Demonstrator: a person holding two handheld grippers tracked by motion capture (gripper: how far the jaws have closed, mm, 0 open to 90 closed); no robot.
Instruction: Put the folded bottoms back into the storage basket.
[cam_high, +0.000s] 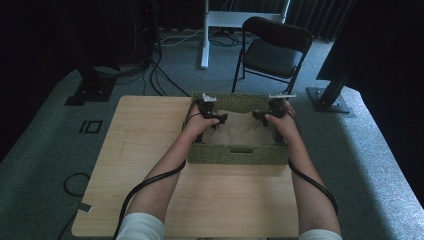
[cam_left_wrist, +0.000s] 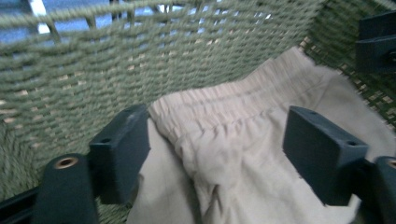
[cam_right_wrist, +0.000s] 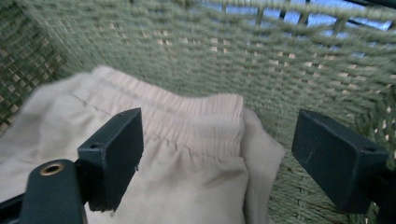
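1. Beige cloth garment with a gathered elastic waistband (cam_left_wrist: 243, 140) is seen lying flat on the bottom of the green woven rectangular basket (cam_high: 240, 155), its waistband set against the far wall, so the piece fits within the walls.
2. Left gripper (cam_high: 212, 117) is held above the garment's left end; its jaws stand wide apart, with nothing gripped between them.
3. Right gripper (cam_high: 267, 117) is held likewise over the right end, jaws spread wide and empty.
4. Both ends appear to be let go, judged as a placement being finished.
5. The basket is stood at the far middle of the pale wooden counter (cam_high: 150, 150), within easy reach of both hands.
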